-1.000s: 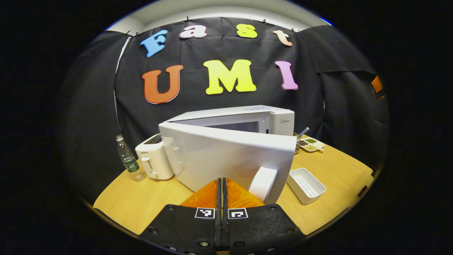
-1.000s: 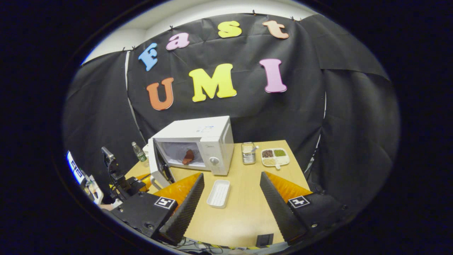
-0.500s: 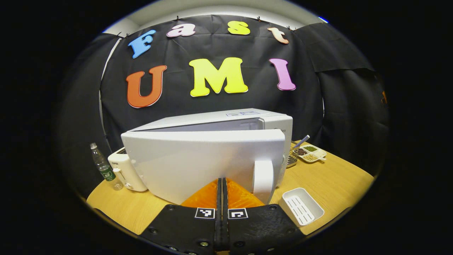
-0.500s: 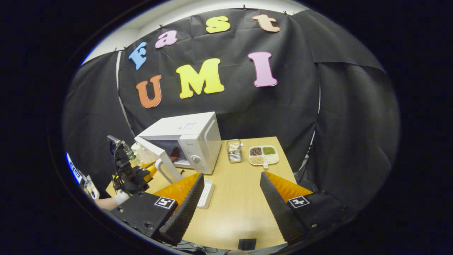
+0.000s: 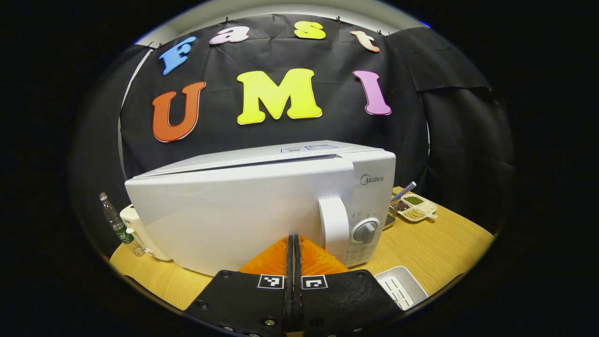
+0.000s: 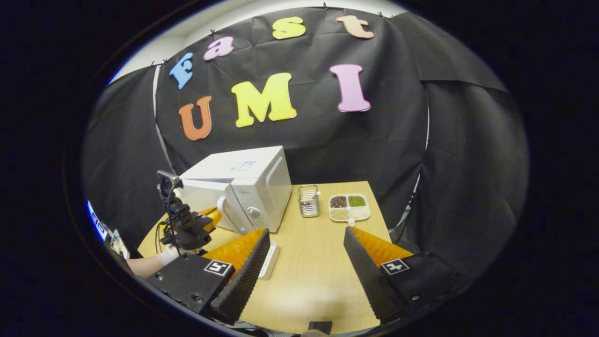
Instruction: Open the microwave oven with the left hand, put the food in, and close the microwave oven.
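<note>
microwave door nearly shut, dead ahead of left gripper, jaws pressed together, holding nothing, tips at door, frame centre. right gripper jaws wide apart, empty, farther off.

My left gripper view sat low and close, facing the microwave oven door head-on. My right gripper view looked from farther back and higher, down across the table toward the wall. Both views shared the oven, the sectioned tray and tabletop.
</note>
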Demonstrator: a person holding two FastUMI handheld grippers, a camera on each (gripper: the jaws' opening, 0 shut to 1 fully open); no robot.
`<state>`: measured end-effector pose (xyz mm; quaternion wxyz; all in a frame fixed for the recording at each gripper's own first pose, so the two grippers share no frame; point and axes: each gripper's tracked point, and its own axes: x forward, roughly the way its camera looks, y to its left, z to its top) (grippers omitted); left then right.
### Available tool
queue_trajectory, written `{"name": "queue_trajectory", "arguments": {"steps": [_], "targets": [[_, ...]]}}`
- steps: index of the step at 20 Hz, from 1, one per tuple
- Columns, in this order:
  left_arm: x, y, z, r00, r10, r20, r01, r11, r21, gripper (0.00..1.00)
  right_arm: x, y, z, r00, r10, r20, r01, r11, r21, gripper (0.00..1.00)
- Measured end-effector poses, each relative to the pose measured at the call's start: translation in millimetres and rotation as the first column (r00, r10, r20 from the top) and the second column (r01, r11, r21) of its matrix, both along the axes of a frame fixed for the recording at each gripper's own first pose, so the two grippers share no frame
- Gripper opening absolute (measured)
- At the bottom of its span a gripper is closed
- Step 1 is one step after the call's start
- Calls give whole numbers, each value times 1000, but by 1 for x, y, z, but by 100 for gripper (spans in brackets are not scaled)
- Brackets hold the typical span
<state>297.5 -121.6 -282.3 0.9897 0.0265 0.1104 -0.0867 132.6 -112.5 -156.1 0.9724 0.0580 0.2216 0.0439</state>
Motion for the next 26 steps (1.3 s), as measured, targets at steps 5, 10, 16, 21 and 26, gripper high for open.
{"name": "queue_trajectory", "arguments": {"steps": [5,10,16,21,26], "targets": [[9,-2,3,1000,7,13,-7,1000,0,0,5,-1,-3,1000,6,-10,-6,1000,2,100],[16,-6,2,1000,11,-14,-11,1000,27,0,5,0,-1,1000,10,8,-10,1000,7,100],[-10,0,9,999,46,-8,-45,998,45,0,0,4,-3,1000,21,6,-21,1000,14,100],[-30,20,19,996,93,3,-93,991,93,8,-6,8,-5,999,35,14,-35,999,30,100],[-64,31,46,994,109,22,-110,988,112,89,-14,17,6,997,62,51,-62,998,3,91]]}}
